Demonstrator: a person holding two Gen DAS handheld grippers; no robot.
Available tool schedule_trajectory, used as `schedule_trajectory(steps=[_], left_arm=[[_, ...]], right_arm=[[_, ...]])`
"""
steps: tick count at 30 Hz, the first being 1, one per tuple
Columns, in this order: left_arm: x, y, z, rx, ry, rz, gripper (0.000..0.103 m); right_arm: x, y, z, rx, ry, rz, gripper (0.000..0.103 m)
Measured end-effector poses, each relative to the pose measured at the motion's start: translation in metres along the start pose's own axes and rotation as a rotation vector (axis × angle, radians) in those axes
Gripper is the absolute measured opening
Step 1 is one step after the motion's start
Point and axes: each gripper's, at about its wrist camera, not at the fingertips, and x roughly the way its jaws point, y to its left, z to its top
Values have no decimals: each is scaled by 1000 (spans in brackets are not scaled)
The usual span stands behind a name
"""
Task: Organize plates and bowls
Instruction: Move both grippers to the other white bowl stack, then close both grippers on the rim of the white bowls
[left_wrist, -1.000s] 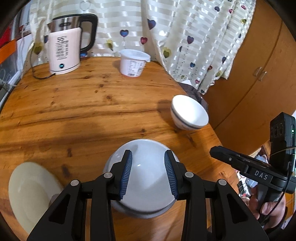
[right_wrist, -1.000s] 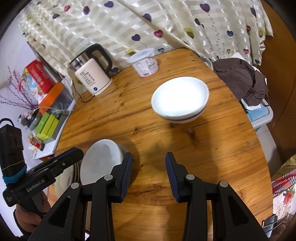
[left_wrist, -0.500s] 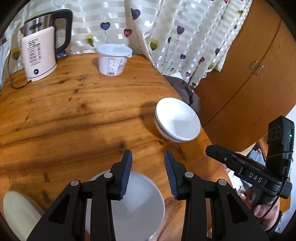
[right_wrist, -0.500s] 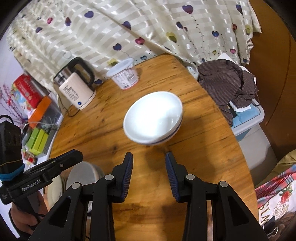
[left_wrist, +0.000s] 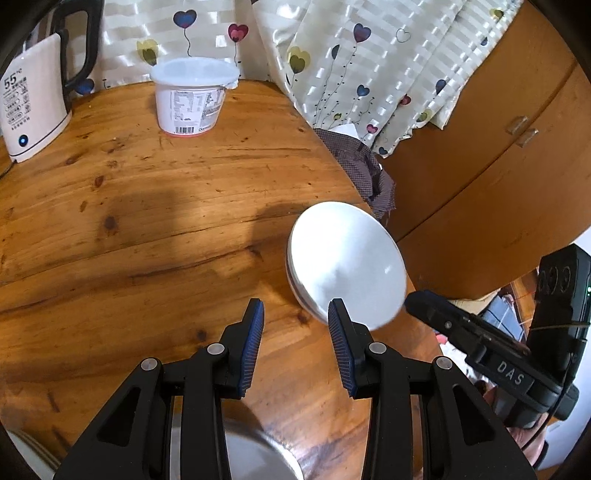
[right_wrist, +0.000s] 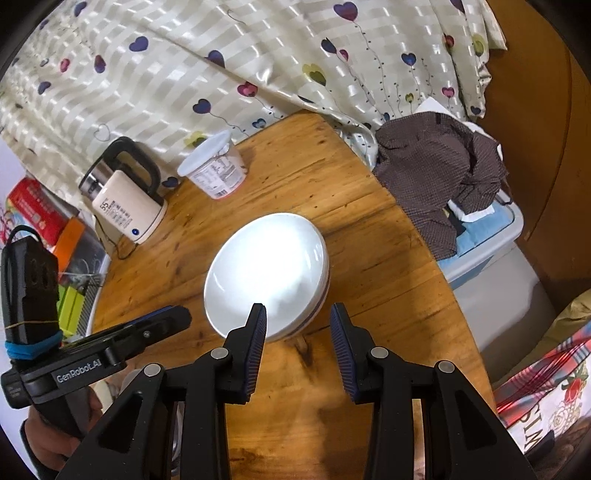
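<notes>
A white bowl (left_wrist: 345, 266) with a dark stripe under its rim (right_wrist: 267, 273) stands on the round wooden table (left_wrist: 147, 229), near its right edge. My left gripper (left_wrist: 295, 314) hangs open just left of the bowl's near rim, nothing between its fingers. My right gripper (right_wrist: 298, 314) is also open, and its left fingertip overlaps the bowl's near rim in the picture. A grey bowl (left_wrist: 258, 458) lies under the left gripper's fingers at the bottom edge. A sliver of a cream plate (left_wrist: 29, 458) shows at the bottom left.
A white kettle (right_wrist: 127, 206) and a lidded plastic tub (left_wrist: 192, 99) stand at the table's back by the heart-print curtain (right_wrist: 258, 66). A brown cloth (right_wrist: 439, 177) lies on a plastic box beside the table. Wooden cabinet doors (left_wrist: 498, 166) stand to the right.
Both grippers have moved toward the white bowl, which now looms larger. The grey bowl slid from between the left fingers to the bottom edge, and the plate is nearly out of sight.
</notes>
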Motion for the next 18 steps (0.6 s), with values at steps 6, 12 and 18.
schedule_trajectory(steps=[6, 12, 18], left_arm=[[12, 0, 9, -10, 19, 4, 38], [28, -2, 17, -6, 38, 11, 38], [39, -4, 17, 2, 51, 8, 38]], right_arm=[[12, -2, 6, 7, 10, -3, 31], [21, -4, 11, 14, 20, -10, 25], [27, -11, 12, 33, 27, -11, 19]])
